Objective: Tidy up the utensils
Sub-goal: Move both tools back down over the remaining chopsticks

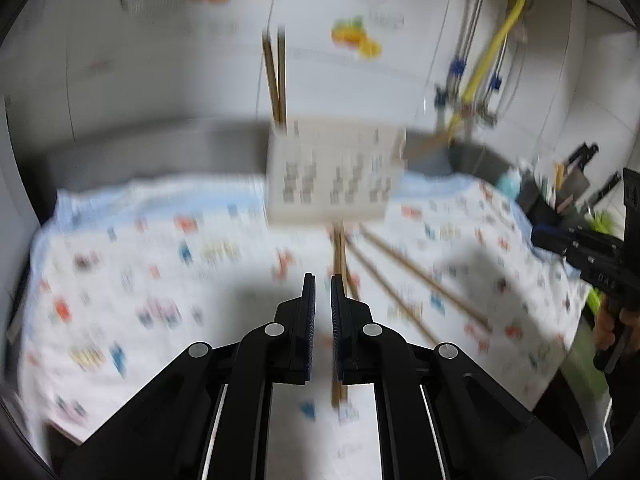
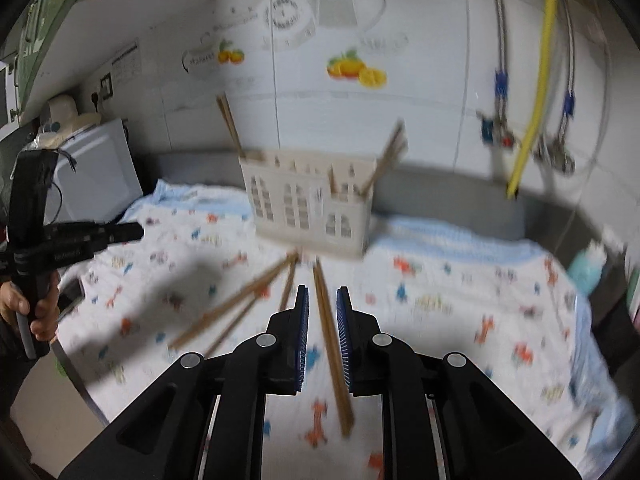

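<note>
- Left tool [image 1: 323, 280]: bottom centre of left wrist view, pads nearly together w/ a thin gap, nothing between them. One pair of chopsticks [image 1: 339, 320] lies on the cloth just right of its right pad, partly hidden behind it.
- Right tool [image 2: 322, 292]: bottom centre of right wrist view, pads apart, not clamping. A chopstick pair [image 2: 330, 344] runs through the gap, lying on the cloth below; can't tell if pads touch it.
- Utensil holder [image 1: 334, 176]: cream box w/ window-like cutouts, centre of frame, standing on the patterned cloth [image 1: 140, 280] over the surface. Blurred.
- Two chopsticks [image 1: 276, 76] stand upright in holder's left end; right wrist view shows more sticks [image 2: 390, 152] leaning out at its right end.
- Loose chopsticks [image 1: 400, 280] lie slanted on cloth, right of centre in left view; same ones [image 2: 232, 308] left of centre in right view.
- Wall behind: white tiles w/ fruit decals [image 2: 356, 68], yellow hose [image 2: 540, 80] upper right.
- Each view shows the other tool at frame edge, held in a hand [image 2: 36, 308].
</note>
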### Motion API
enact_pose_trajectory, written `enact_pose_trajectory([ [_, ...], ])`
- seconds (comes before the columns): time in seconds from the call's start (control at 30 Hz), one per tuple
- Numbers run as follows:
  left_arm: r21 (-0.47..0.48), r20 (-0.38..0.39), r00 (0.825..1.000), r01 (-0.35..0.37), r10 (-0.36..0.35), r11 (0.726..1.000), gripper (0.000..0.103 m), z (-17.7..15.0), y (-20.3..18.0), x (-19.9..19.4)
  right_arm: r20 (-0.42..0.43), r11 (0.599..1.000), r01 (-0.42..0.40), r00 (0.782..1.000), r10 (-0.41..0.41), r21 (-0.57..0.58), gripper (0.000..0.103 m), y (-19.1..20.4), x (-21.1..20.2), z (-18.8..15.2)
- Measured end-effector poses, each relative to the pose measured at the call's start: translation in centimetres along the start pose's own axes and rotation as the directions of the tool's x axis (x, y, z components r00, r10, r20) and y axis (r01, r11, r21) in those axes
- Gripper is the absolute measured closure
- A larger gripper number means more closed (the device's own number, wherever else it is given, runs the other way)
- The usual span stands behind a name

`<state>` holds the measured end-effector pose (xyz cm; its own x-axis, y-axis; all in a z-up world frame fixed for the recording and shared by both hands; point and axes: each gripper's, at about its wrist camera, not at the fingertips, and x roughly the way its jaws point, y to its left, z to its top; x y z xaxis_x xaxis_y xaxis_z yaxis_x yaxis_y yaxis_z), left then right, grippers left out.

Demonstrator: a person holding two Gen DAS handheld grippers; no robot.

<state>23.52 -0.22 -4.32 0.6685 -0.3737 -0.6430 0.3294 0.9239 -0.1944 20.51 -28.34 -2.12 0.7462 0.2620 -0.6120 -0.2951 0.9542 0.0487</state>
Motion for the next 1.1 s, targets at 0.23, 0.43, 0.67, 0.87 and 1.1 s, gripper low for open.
enact_pose_trajectory([
  [0.23,-0.035,-0.142,0.989,0.045,-0.049,0.998,0.095,-5.1,0.2,4.4,-0.067,0.998,0.013,0.998,-0.008,0.068,0.088,-1.3,1.7,-5.1],
  [0.43,-0.047,-0.189,0.98,0.059,-0.067,0.997,0.095,-6.2,0.3,6.4,-0.094,0.995,0.016,0.996,-0.006,0.1,0.085,-2.2,2.7,-7.0],
  [0.67,-0.05,-0.201,0.977,0.065,-0.074,0.997,0.095,-6.0,0.1,7.1,-0.118,0.993,0.017,0.993,-0.003,0.114,0.085,-2.7,3.8,-7.7],
  [0.87,-0.036,-0.219,0.974,0.051,-0.058,0.998,0.095,-5.9,-0.2,8.1,-0.121,0.993,0.016,0.993,-0.002,0.115,0.085,-2.9,4.2,-7.7],
  [1.1,-0.019,-0.219,0.976,0.02,-0.023,1.0,0.095,-5.9,-0.1,8.3,-0.134,0.994,0.023,0.991,-0.008,0.11,0.085,-3.3,4.5,-7.9],
])
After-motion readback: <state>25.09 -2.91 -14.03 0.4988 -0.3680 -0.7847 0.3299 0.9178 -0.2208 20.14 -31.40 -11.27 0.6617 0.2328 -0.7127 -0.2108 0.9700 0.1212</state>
